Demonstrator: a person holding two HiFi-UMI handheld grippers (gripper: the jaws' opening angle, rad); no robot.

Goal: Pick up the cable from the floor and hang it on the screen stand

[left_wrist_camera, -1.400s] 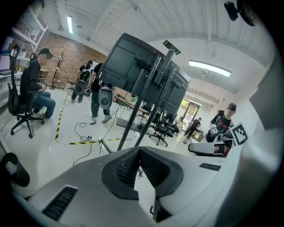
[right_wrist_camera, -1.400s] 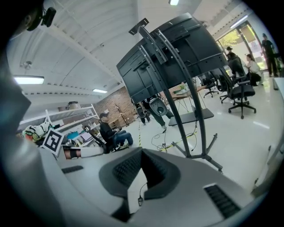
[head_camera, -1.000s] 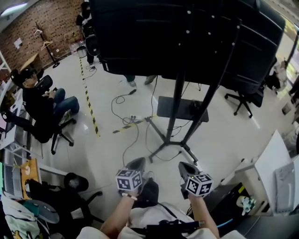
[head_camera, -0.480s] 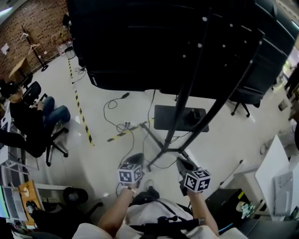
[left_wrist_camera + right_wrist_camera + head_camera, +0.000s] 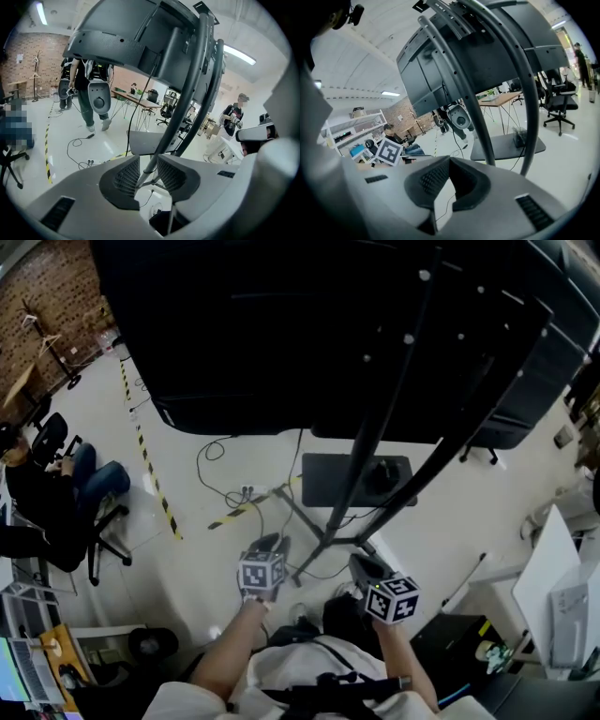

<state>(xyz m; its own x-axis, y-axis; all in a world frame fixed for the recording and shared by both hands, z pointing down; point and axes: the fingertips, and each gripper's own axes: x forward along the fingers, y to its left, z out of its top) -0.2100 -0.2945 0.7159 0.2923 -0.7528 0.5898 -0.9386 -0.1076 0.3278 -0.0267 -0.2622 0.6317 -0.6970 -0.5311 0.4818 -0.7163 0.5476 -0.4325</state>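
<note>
Reaching toward the foot of the screen stand (image 5: 361, 460), we hold both grippers low and forward, tipped down at the floor (image 5: 202, 554). To us this looks like a pickup about to begin, not a hanging.

The left gripper (image 5: 149, 159) has just been opening its jaws, and they now stand wide with nothing between the pads. Through the gap we see only what lies well beyond: the bottom of the stand's pole and a thin dark cable (image 5: 146, 201) on the floor beneath it. We read that spread as getting ready to close on the cable, which has not been lifted yet.

The right gripper (image 5: 449, 160) has its jaws pressed together and empty. Our guess is that it stays closed because it has no part to play until the cable is up and needs guiding over the stand.

The cable lies on the floor beside the stand's legs, well apart from both grippers. More cable loops out to a power strip (image 5: 248, 491) farther off, near the striped tape (image 5: 150, 465). We cannot say for certain which run is meant, though the left gripper is lined up on the near one.

Our left forearm (image 5: 225, 657) and right forearm (image 5: 403, 662) stretch out side by side from the bottom of the head view. The marker cubes face up, and the left gripper sits a little ahead of the right. The big dark screen (image 5: 281, 334) hangs over everything — so the hanging place is high above, while the work for now is down low.
</note>
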